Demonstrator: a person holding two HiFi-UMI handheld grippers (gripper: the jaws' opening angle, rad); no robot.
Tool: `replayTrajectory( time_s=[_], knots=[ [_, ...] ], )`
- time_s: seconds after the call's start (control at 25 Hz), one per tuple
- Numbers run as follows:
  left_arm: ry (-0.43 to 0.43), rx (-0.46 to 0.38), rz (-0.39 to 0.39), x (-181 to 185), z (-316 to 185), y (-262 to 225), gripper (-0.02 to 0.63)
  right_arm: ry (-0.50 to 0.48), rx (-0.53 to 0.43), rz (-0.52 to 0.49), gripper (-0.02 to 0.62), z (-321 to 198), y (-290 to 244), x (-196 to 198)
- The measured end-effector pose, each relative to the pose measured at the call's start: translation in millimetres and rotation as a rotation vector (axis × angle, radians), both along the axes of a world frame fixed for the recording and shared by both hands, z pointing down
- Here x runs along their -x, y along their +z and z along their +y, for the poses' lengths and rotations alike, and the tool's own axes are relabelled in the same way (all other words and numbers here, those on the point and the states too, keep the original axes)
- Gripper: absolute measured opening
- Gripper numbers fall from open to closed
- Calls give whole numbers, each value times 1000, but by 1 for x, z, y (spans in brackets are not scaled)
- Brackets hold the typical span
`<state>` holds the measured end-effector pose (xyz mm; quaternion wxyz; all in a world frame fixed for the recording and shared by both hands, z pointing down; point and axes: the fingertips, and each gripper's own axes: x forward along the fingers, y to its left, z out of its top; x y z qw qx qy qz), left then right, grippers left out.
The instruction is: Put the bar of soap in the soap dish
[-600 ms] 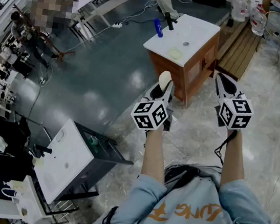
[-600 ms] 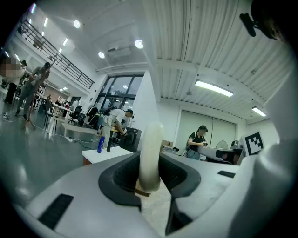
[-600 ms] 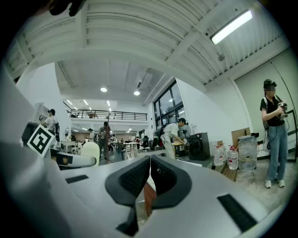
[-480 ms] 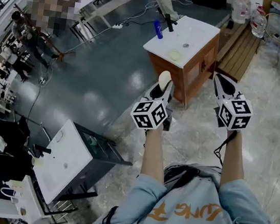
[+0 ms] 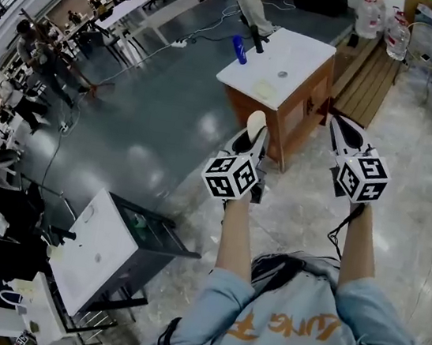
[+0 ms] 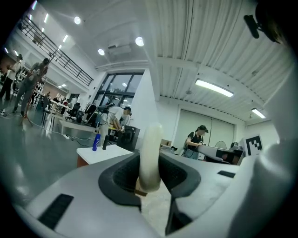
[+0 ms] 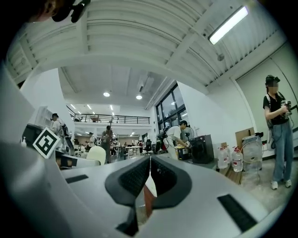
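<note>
Soap bar, cream and oval (image 6: 150,155), is pinched in your left gripper (image 5: 250,139), pads pressed on its two broad faces. It stands on end with its long axis upright and its thin edge facing back at you, its top rising clear above the jaws. Your right gripper (image 5: 342,130) has its jaws pressed together on nothing. For writing, there is orange lettering across your light blue shirt (image 5: 290,323), upside down from here and not readable, and only black-and-white square markers on the two cubes. Both your forearms reach straight out side by side, grippers about level and apart, out over the marbled floor (image 5: 291,202). They point toward the white-topped wooden cabinet (image 5: 306,45) just ahead. On that top lie a pale greenish flat soap dish (image 5: 267,90) near the front edge and a blue bottle (image 5: 239,49) at the far left edge.
</note>
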<state>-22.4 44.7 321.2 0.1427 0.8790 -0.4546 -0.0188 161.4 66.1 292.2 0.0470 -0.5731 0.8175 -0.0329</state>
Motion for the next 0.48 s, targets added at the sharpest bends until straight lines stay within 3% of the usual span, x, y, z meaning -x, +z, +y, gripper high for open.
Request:
replayTrajectory(
  time_s=[0.28, 0.48],
  knots=[
    [6, -17, 20, -7, -2, -11, 132, 15, -14, -35, 29, -4, -5, -16],
    [-33, -24, -19, 12, -9, -15, 132, 9, -27, -67, 29, -17, -6, -11]
  ],
)
